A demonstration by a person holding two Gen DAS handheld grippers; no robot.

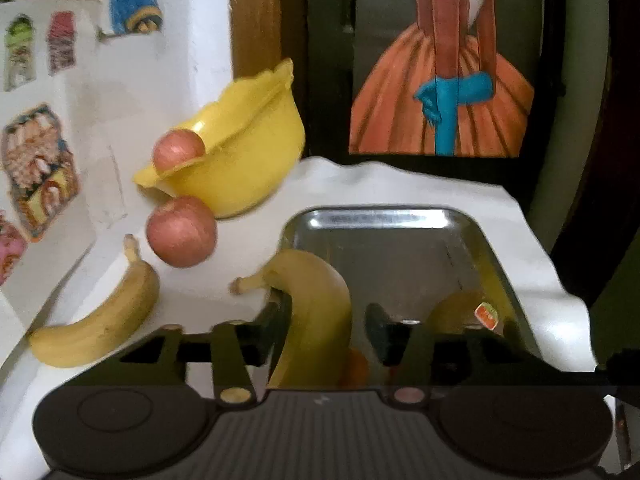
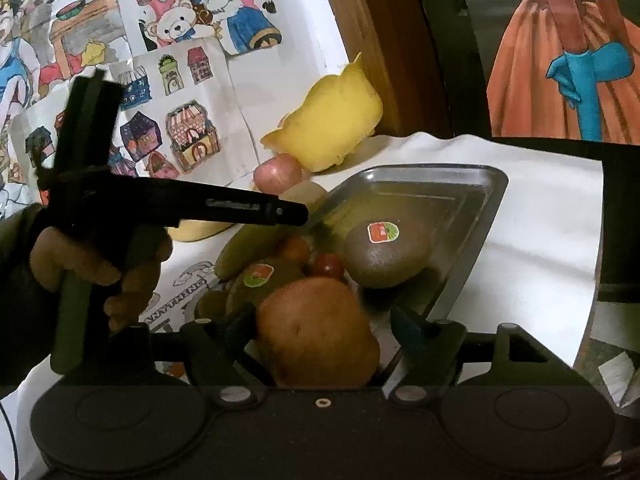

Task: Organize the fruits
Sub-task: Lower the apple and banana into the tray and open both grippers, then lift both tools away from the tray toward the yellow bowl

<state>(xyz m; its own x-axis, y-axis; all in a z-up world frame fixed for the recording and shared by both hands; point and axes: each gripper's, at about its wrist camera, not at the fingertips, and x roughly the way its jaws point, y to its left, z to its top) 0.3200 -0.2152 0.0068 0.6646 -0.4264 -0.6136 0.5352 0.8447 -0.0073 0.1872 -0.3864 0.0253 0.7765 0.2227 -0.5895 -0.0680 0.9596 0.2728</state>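
You have almost nothing legible here. Ahead of your right gripper's fingers (image 2: 320,330), a kiwi (image 2: 386,254) in the steel tray (image 2: 486,194) bears a small red and green sticker (image 2: 383,232), its print too small to read. Just left of it a second kiwi (image 2: 262,284) carries a similar sticker (image 2: 259,275), also unreadable. The black arm of your left gripper (image 2: 192,206) crossing that view has embossed lettering (image 2: 232,202) you cannot make out. Beyond your left gripper's right finger (image 1: 380,332), an orange sticker (image 1: 486,315) sits on fruit in the tray, blurred past reading.
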